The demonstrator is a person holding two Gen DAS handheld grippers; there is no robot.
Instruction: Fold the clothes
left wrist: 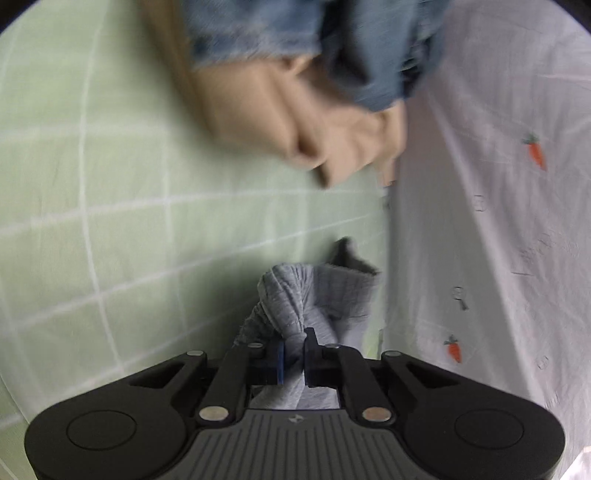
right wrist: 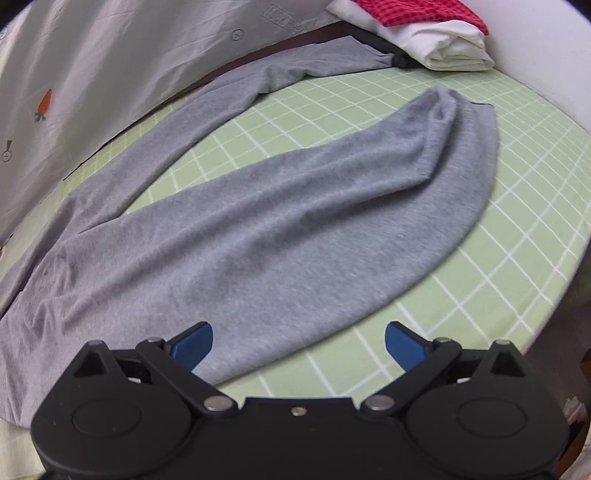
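A pair of grey trousers [right wrist: 258, 229] lies spread on the green checked sheet [right wrist: 480, 258], its two legs running away from the camera toward the far end. My right gripper [right wrist: 299, 343] hangs open just above the near leg, blue pads wide apart, nothing between them. In the left wrist view my left gripper [left wrist: 293, 354] is shut on a bunched ribbed edge of the grey fabric [left wrist: 295, 295], lifted off the green sheet [left wrist: 92, 184]. That view is blurred.
A tan garment [left wrist: 295, 129] and blue denim [left wrist: 351, 48] lie heaped beyond the left gripper. White cloth with carrot prints [left wrist: 498, 221] borders the sheet. Folded white fabric [right wrist: 443, 44] with a red checked piece [right wrist: 424, 11] sits at the far end.
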